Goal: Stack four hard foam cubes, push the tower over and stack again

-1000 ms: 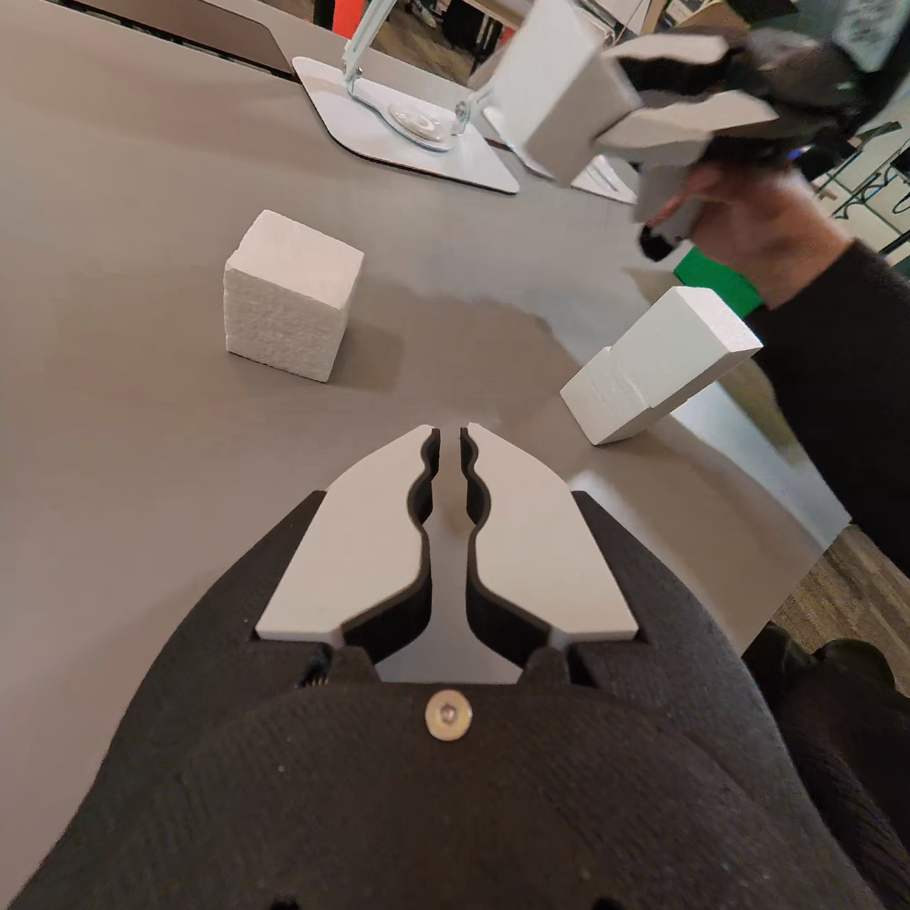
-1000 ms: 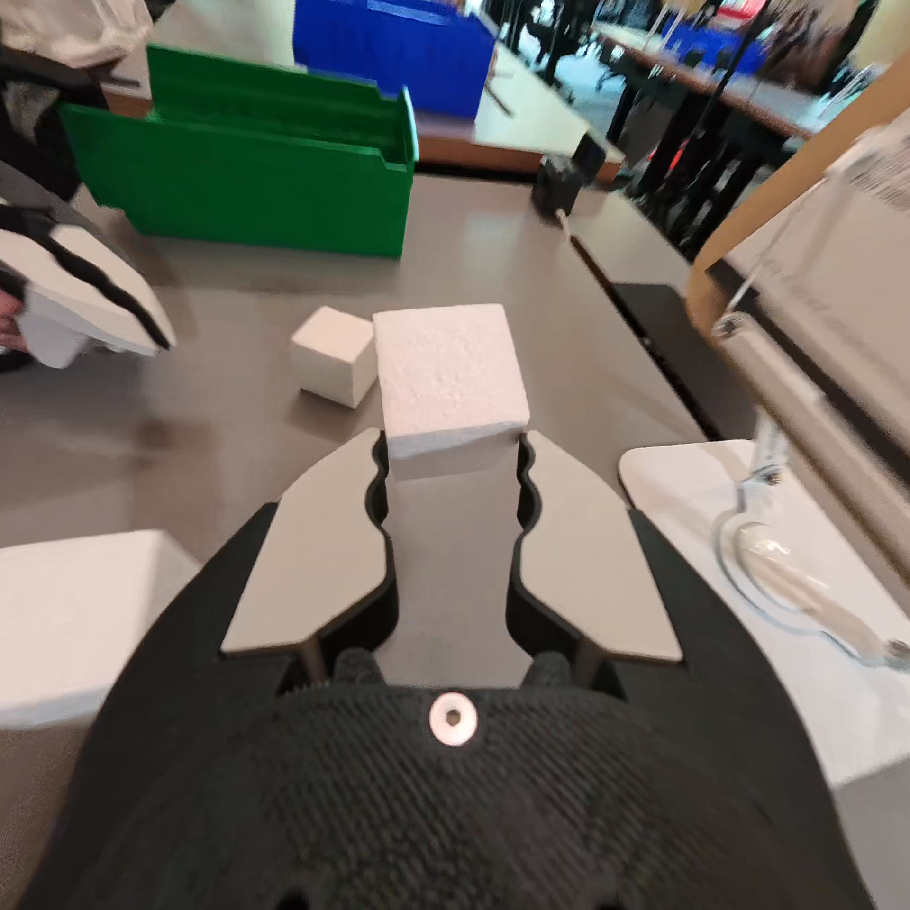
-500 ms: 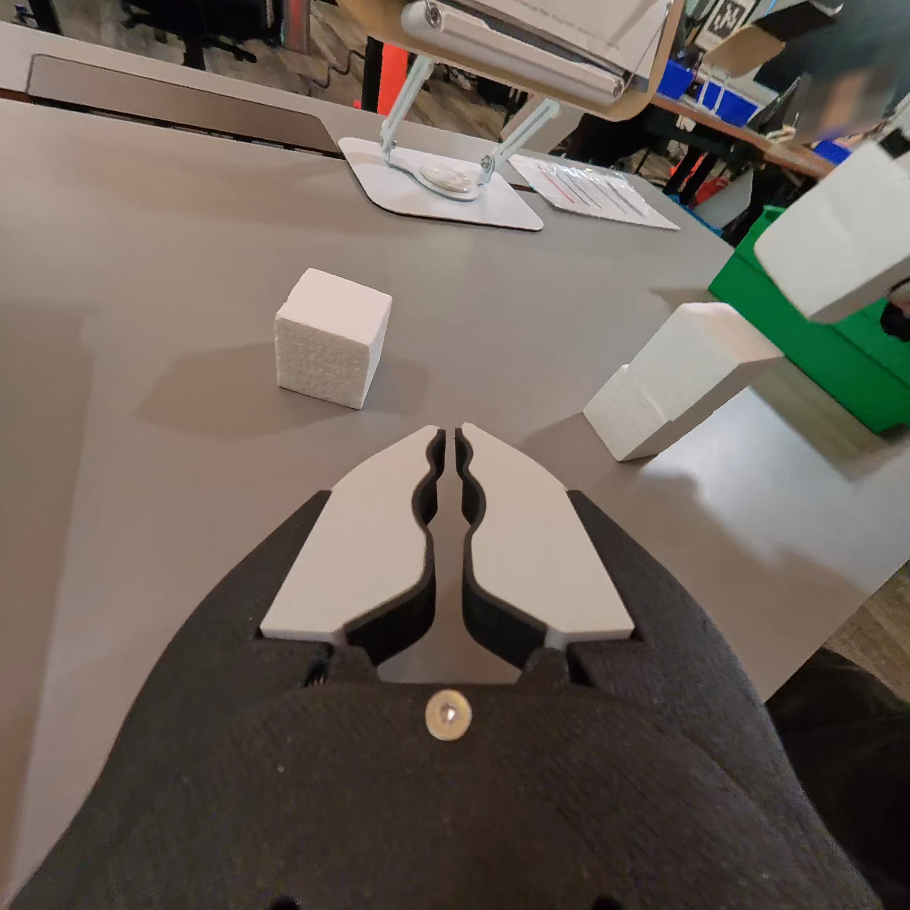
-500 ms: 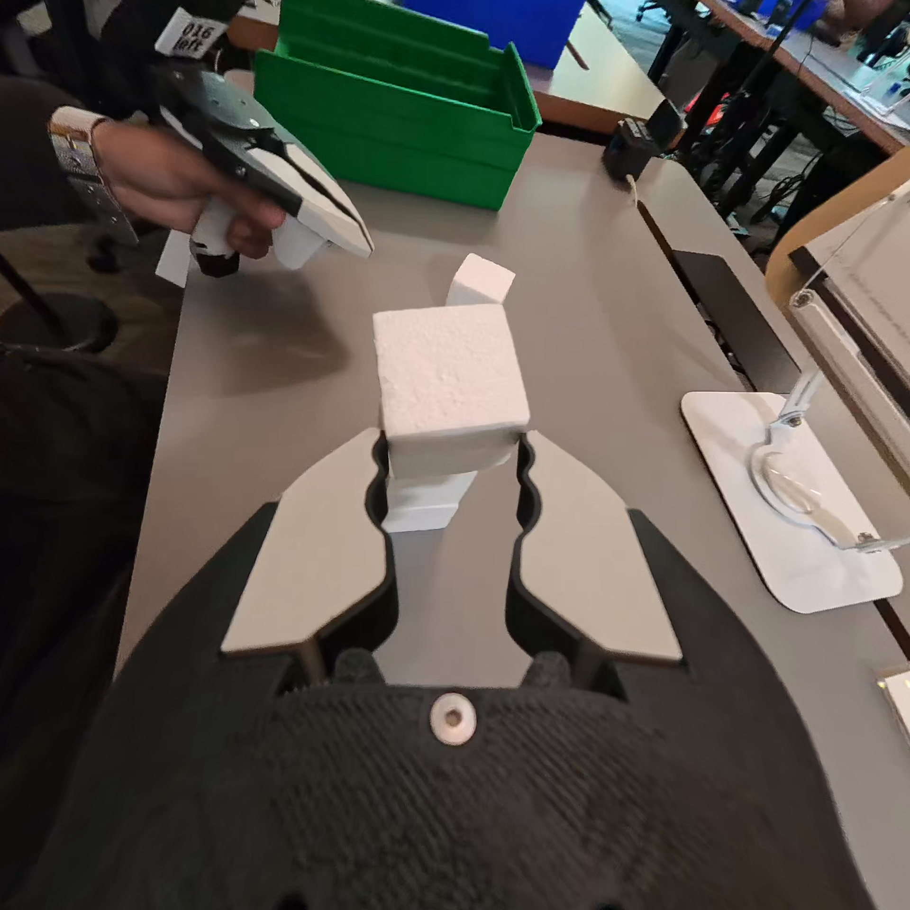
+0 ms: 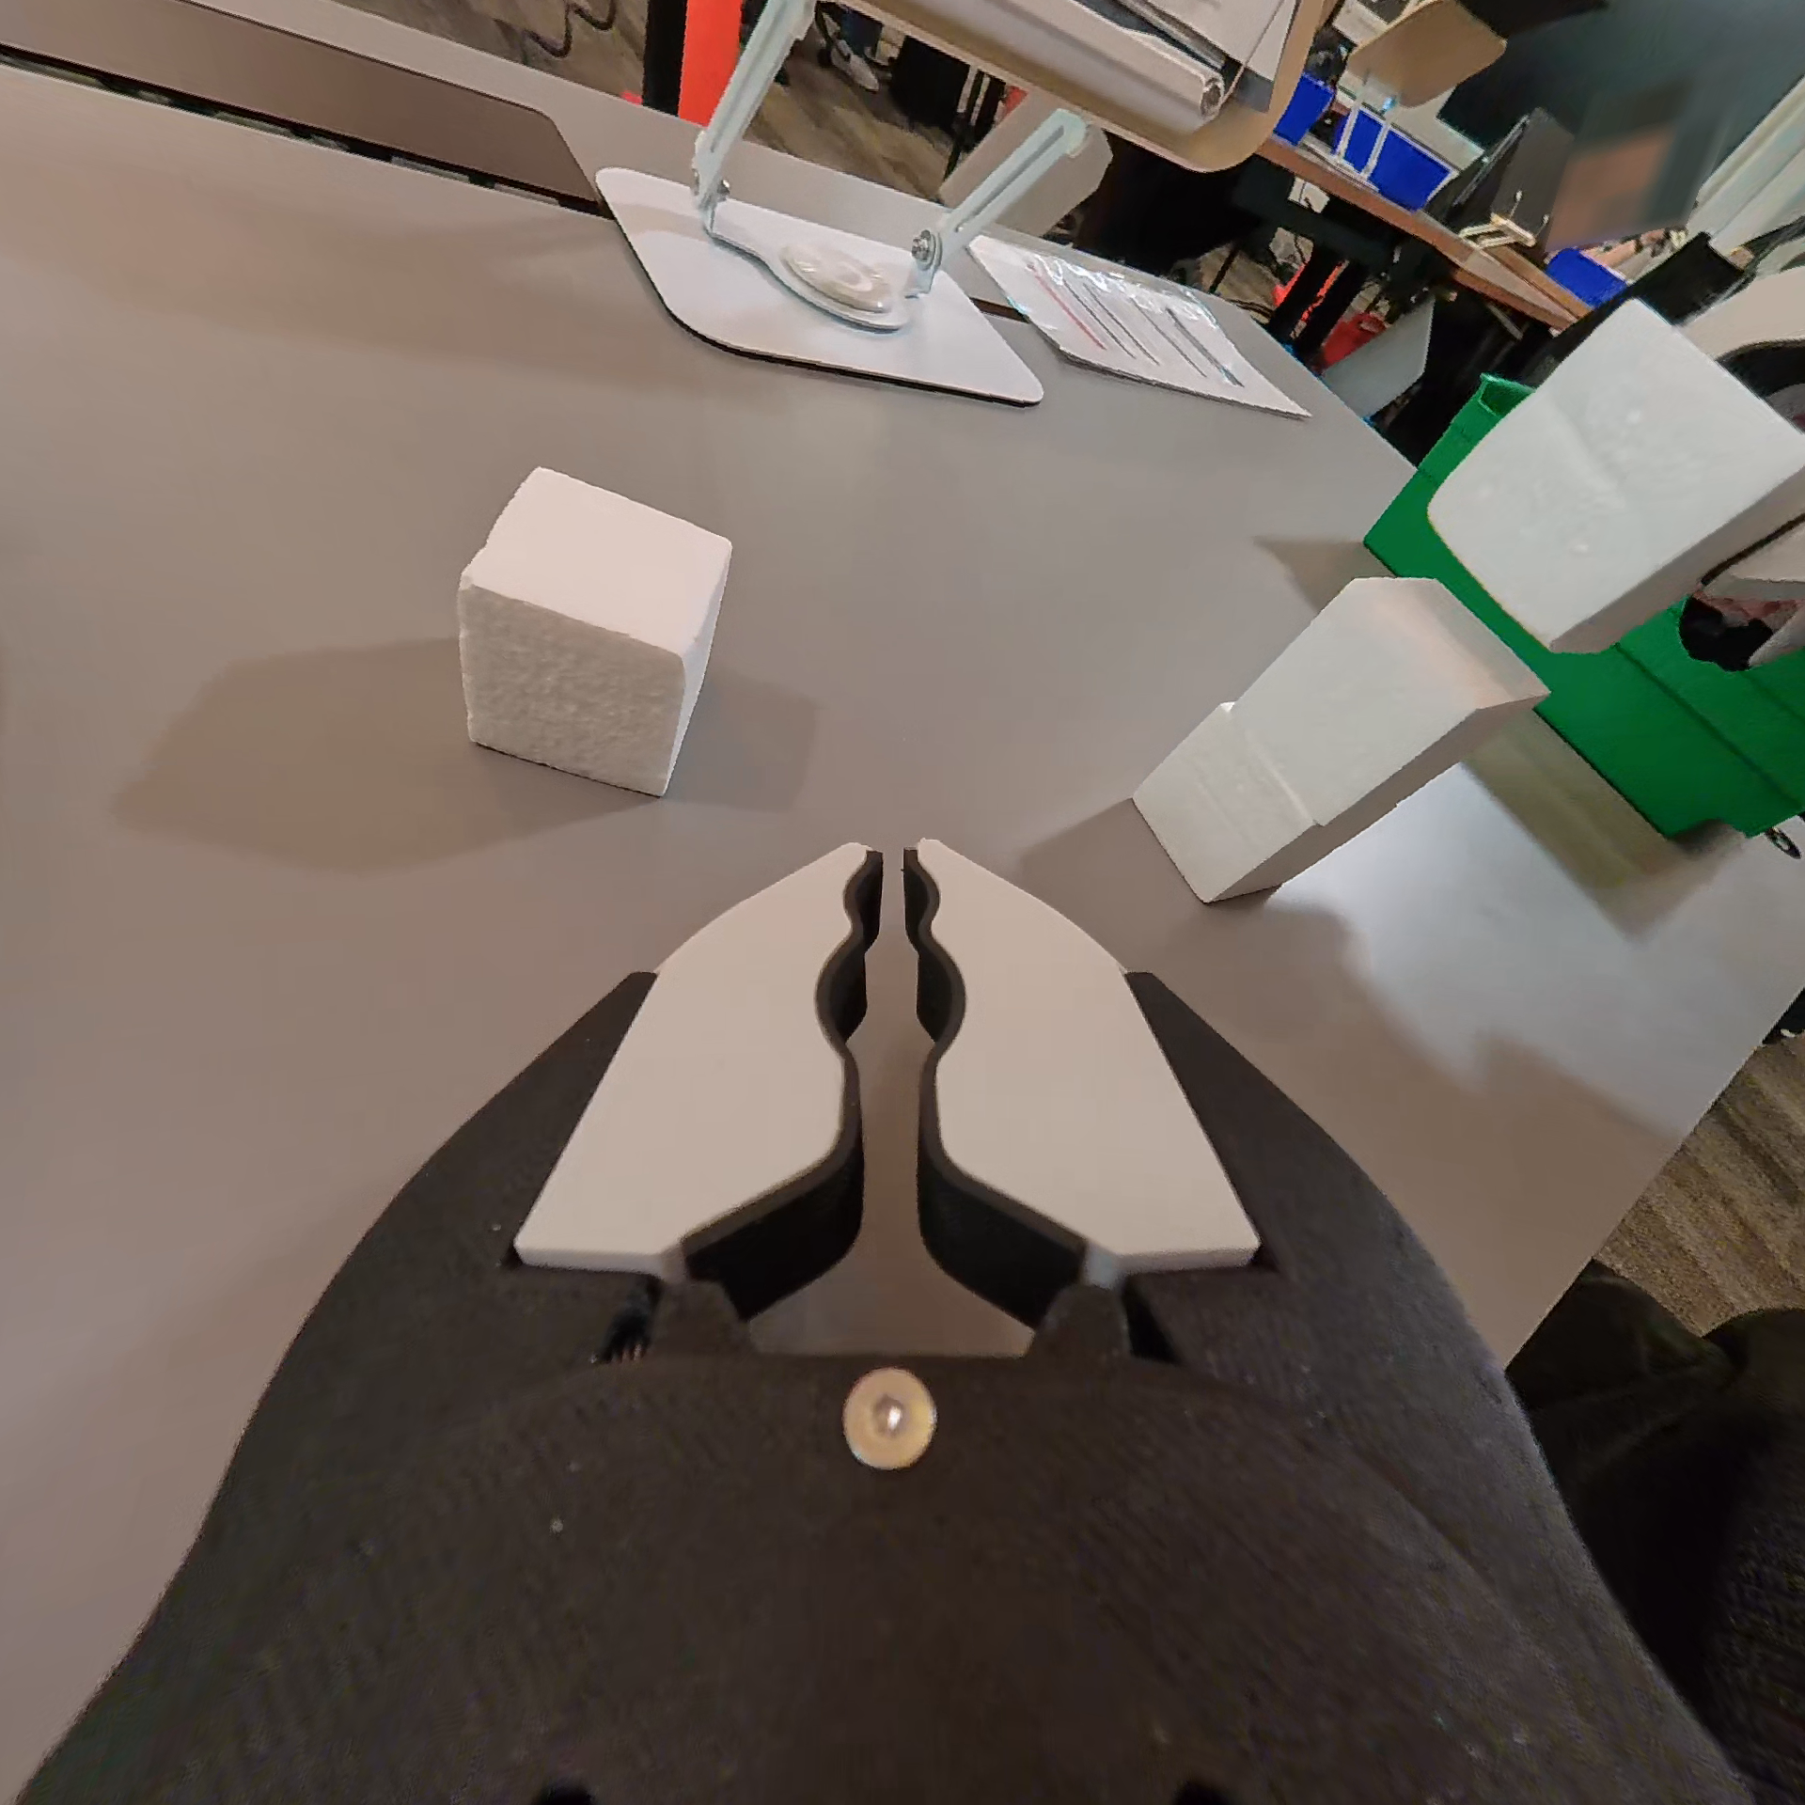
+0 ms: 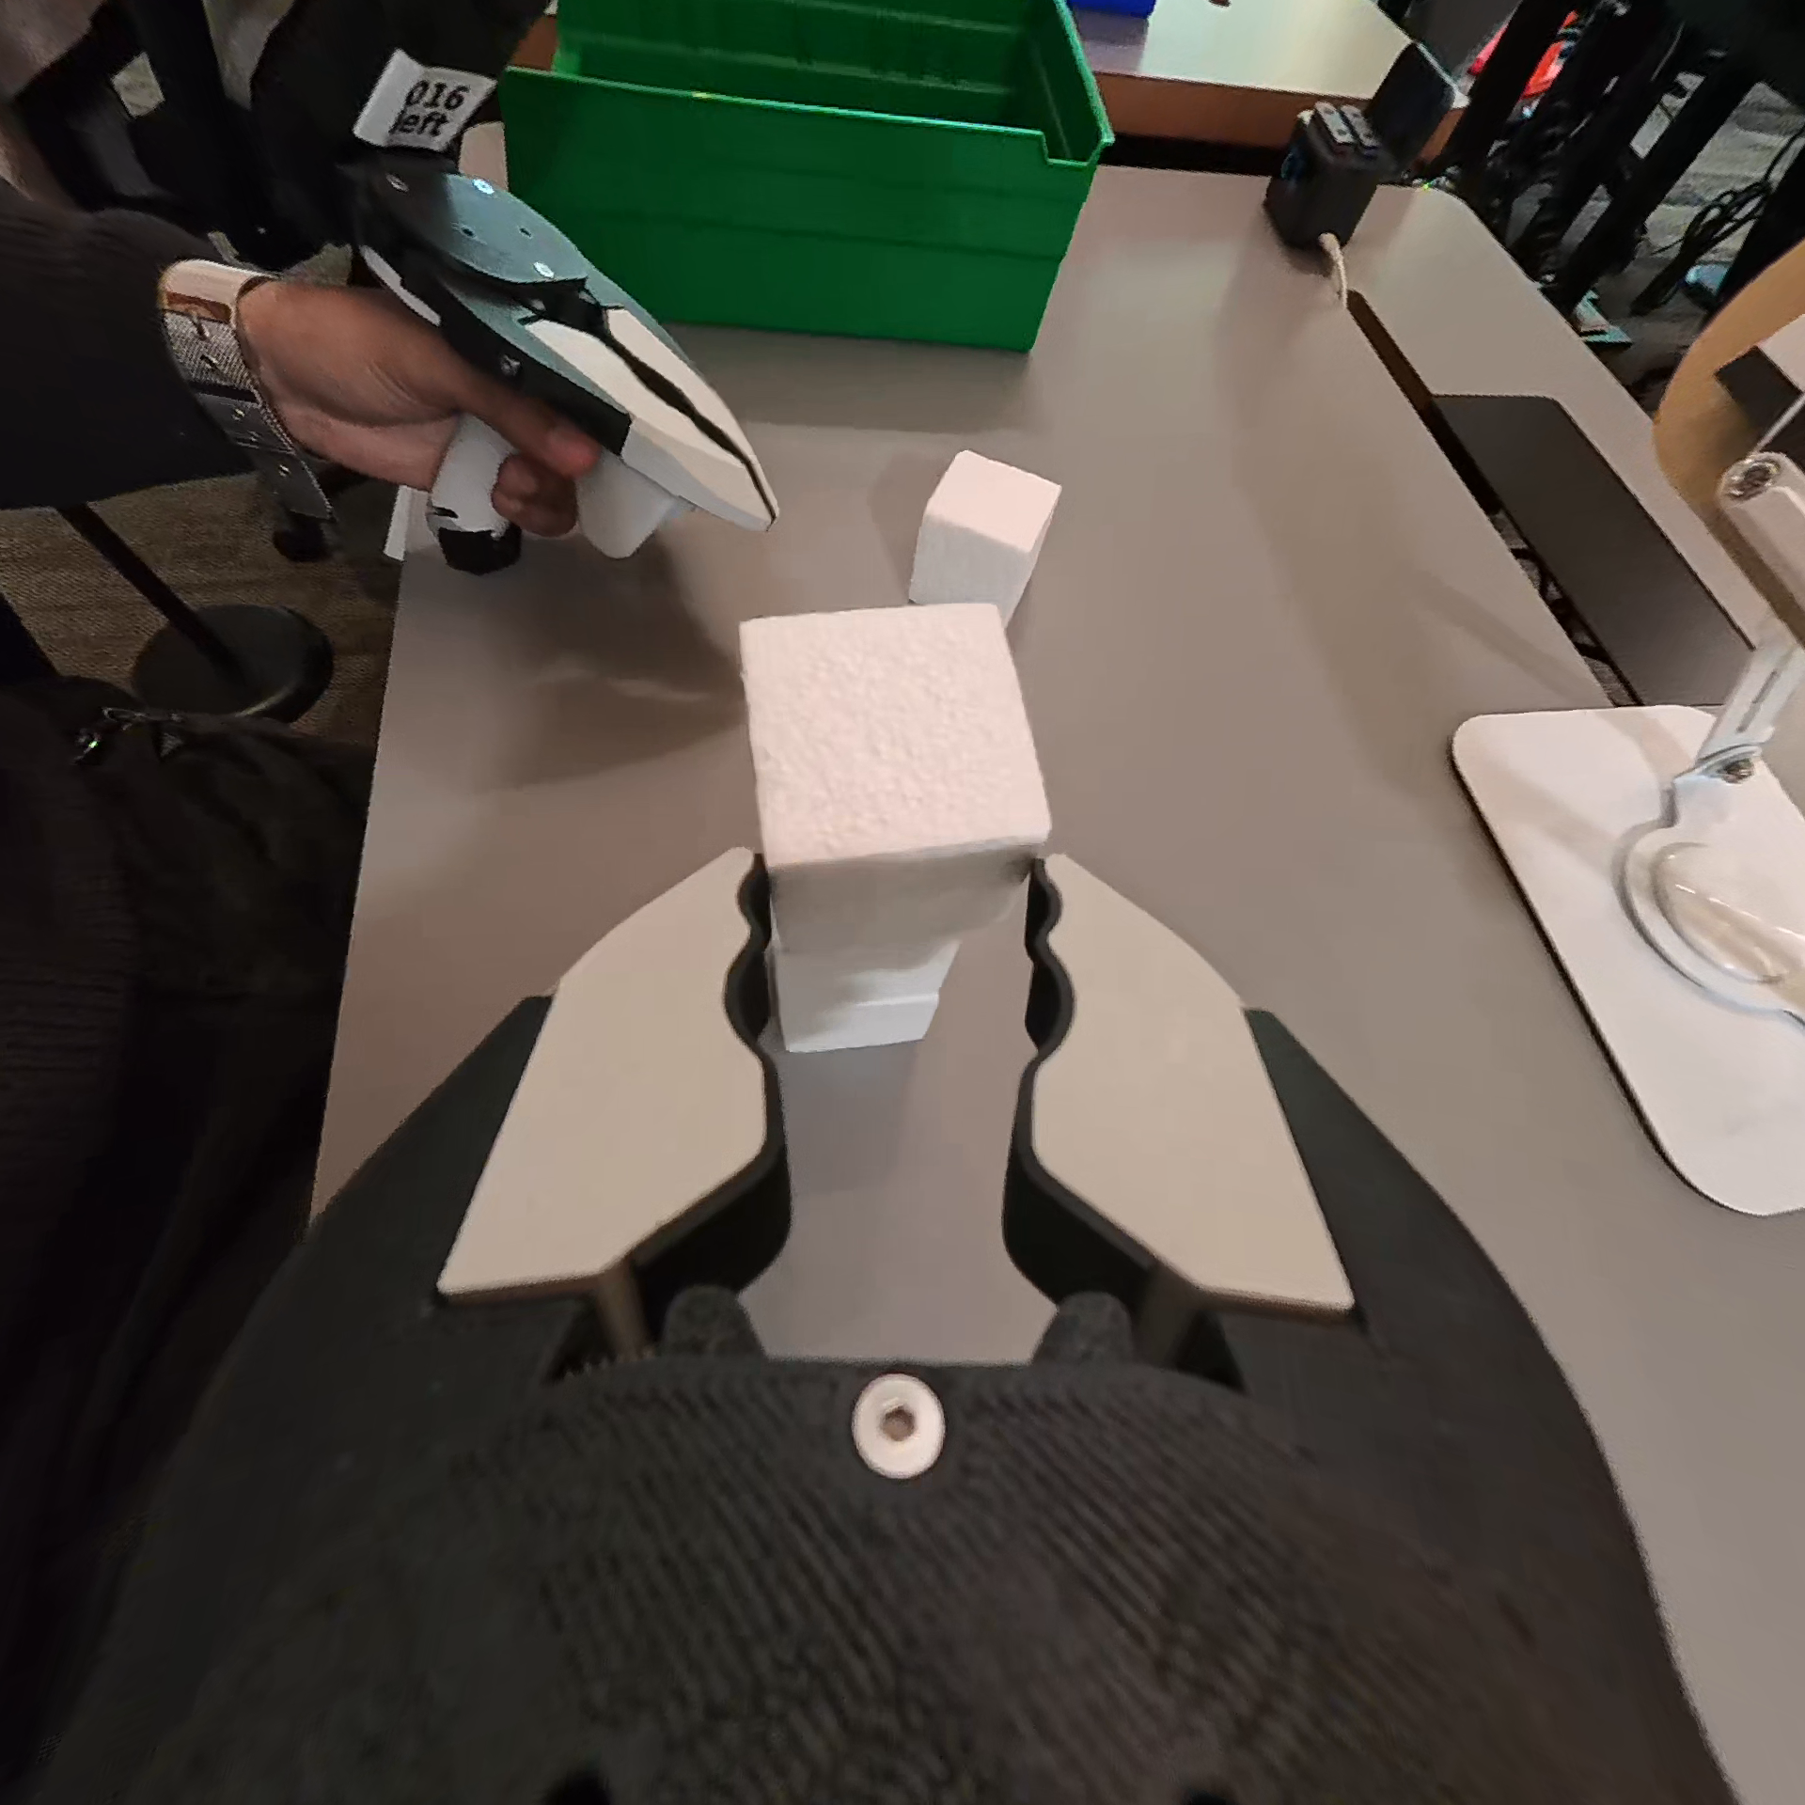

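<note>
The right gripper (image 6: 891,884) is clenched on a white foam block (image 6: 884,742), its fingertips pressing the block's near end from both sides. The block's long axis runs forward along the fingers, away from the camera, and its pebbled top face lies roughly level. It hangs in the air over a stack of two foam blocks (image 5: 1328,728) that stands on the grey table (image 5: 293,977) near the edge where the person sits; in the right wrist view only the stack's lower part shows under the held block. Whether the held block touches the stack cannot be told.

The left gripper (image 5: 892,860) holds nothing, its jaws drawn almost together with only a thin slit between them, raised above the table by that same edge. A smaller foam cube (image 5: 591,635) sits alone toward the middle of the table, with bare tabletop on every side of it.

A green plastic bin (image 6: 781,195) stands at the table's far end as the right wrist view sees it. A white flat-based stand (image 5: 830,283) with metal legs rests along the long edge opposite the person, and a printed sheet (image 5: 1143,327) lies just beside it.
</note>
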A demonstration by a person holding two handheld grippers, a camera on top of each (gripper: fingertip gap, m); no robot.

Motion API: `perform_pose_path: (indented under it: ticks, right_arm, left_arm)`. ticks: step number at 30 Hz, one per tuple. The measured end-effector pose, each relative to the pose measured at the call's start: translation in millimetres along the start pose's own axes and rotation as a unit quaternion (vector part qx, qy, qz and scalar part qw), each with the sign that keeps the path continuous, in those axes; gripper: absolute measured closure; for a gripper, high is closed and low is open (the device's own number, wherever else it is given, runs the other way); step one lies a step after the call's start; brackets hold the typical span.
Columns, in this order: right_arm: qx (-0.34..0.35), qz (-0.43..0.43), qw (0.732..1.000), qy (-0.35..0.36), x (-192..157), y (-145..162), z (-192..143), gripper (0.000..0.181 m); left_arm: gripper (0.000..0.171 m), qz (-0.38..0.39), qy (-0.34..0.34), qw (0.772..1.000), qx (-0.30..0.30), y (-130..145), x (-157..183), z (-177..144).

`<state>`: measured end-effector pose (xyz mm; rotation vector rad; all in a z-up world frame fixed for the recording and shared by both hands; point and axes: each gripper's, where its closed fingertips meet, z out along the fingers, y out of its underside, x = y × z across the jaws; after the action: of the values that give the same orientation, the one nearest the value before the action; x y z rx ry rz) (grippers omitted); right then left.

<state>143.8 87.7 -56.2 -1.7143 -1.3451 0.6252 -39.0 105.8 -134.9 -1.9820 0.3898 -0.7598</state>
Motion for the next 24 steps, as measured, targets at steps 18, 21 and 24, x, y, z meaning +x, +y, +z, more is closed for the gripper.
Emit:
perform_pose_path:
  ticks: [18,21,24]
  right_arm:
    - [-0.014,-0.003,1.000,0.001,-5.4,2.1,9.8,0.130]
    - [-0.010,0.002,1.000,-0.001,-5.7,0.0,8.5,0.130]
    - [-0.010,0.001,1.000,-0.001,-6.1,-0.3,8.0,0.130]
  left_arm:
    - [0.167,0.004,0.001,1.000,-0.004,1.4,1.4,1.1]
    - [0.167,0.002,0.000,1.000,-0.005,1.7,0.8,1.3]
    - [0.167,0.001,0.000,1.000,-0.005,1.5,0.6,1.2]
